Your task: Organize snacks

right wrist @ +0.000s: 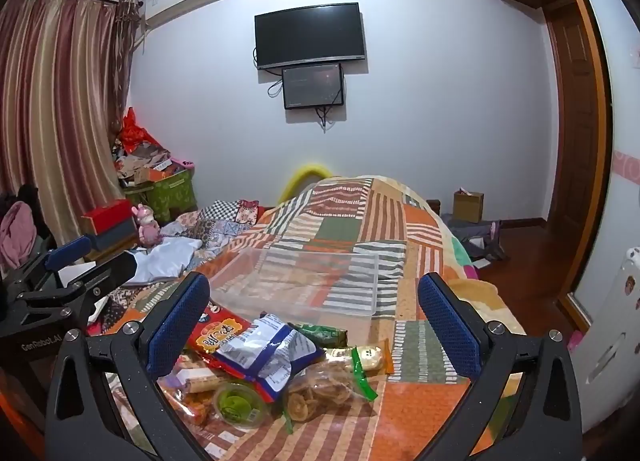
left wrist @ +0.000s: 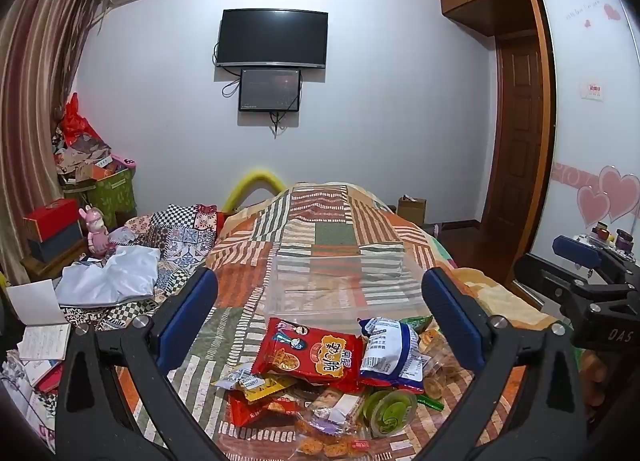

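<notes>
Heaped snack packets (left wrist: 328, 381), clear bin (left wrist: 340, 285) behind

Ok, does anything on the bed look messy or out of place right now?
Yes. The snack packets lie in a jumbled, overlapping heap on the patchwork quilt, none of them in the clear plastic bin just behind, which looks empty. Both hand-held grippers hover open, holding nothing.

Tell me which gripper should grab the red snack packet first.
Left. The red snack packet lies centred between the open left gripper fingers. In the right wrist view the packet sits off by the right gripper's left finger, partly under the white-blue bag.
</notes>
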A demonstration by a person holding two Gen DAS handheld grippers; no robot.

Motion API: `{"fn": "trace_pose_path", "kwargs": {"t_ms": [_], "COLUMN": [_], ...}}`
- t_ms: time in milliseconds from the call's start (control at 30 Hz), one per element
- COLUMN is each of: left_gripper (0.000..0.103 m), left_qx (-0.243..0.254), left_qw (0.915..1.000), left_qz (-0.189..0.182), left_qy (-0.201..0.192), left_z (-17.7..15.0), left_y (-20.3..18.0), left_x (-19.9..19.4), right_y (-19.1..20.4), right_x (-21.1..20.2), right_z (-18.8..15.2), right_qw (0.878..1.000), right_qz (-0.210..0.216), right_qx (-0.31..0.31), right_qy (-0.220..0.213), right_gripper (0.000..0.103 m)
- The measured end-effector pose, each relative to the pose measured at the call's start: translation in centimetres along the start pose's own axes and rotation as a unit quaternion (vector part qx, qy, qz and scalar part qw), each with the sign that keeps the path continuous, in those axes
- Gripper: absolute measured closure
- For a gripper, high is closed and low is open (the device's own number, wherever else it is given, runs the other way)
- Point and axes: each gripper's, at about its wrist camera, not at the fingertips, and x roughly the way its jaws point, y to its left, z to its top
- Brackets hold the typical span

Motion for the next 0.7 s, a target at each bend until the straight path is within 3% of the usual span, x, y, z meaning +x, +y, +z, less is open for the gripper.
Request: {"fn": "trace_pose_path", "kwargs": {"t_ms": [700], "left_gripper": [0.000], "left_qx": [0.000], "left_qw": [1.0000], "left_qz": [0.001], "left_qy": [0.000], "left_z": [0.2], "left_y": [0.1], "left_x": [0.0], "right_y": [0.5], "right_x": [-0.1], "right_z": [0.1], "right_qw": [1.000], "right_qz": [0.004], "right_qx": [0.002], "right_qy": [-0.004], "right_gripper": [0.000]}}
